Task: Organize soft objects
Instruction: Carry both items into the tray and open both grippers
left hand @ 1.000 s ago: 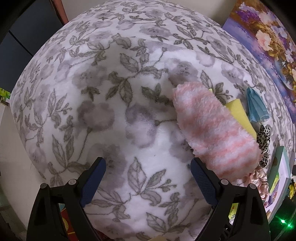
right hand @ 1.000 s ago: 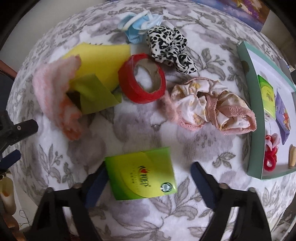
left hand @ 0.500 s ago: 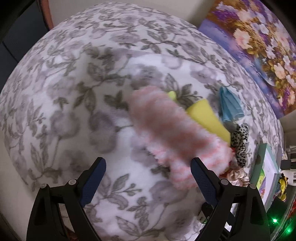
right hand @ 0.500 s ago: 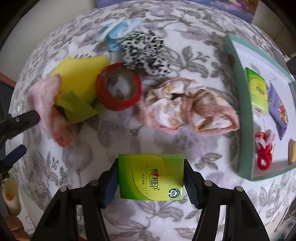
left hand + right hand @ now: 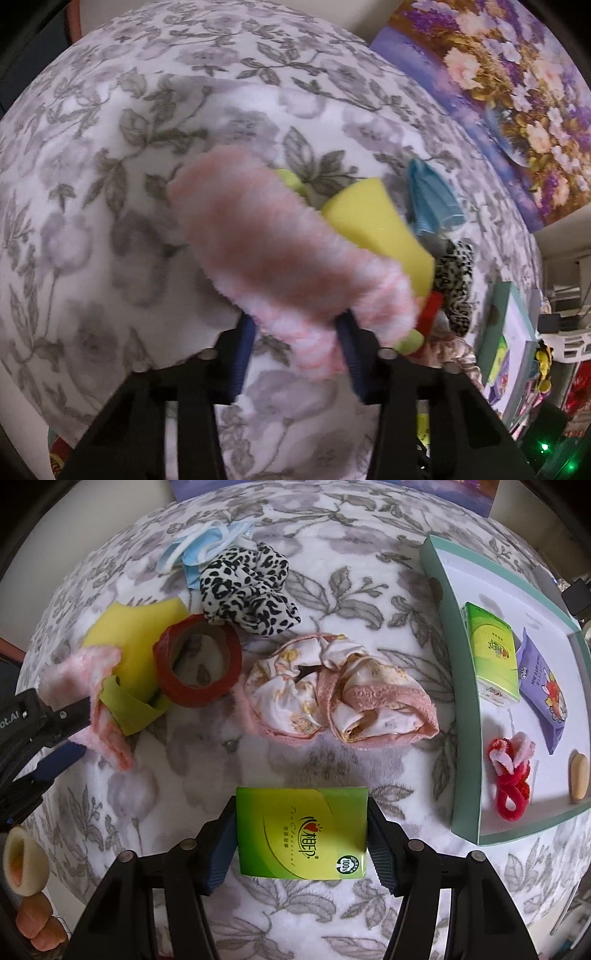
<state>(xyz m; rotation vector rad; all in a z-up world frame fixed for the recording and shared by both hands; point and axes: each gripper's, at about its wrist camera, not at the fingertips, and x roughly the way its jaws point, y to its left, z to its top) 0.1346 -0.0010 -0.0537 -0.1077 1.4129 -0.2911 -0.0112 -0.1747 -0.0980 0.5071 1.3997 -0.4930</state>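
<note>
My left gripper (image 5: 295, 350) is shut on the near end of a fluffy pink-and-white striped sock (image 5: 280, 258), which also shows at the left of the right wrist view (image 5: 92, 701), pinched by that gripper (image 5: 70, 723). My right gripper (image 5: 301, 834) is shut on a green tissue pack (image 5: 301, 834), held just above the floral blanket (image 5: 332, 590). A green tray (image 5: 447, 664) at the right holds a second green tissue pack (image 5: 493, 657), a purple wipes pack (image 5: 543, 690) and a red-and-pink scrunchie (image 5: 511, 771).
On the blanket lie a yellow sponge (image 5: 129, 638), a red tape roll (image 5: 197, 664), a leopard scrunchie (image 5: 247, 587), a blue face mask (image 5: 199, 542) and a pink floral cloth (image 5: 332, 698). A flower painting (image 5: 498, 92) leans behind the blanket.
My left gripper moved in and shut on the pink sock. My right gripper shut on the green tissue pack and shifted slightly right toward the tray.
</note>
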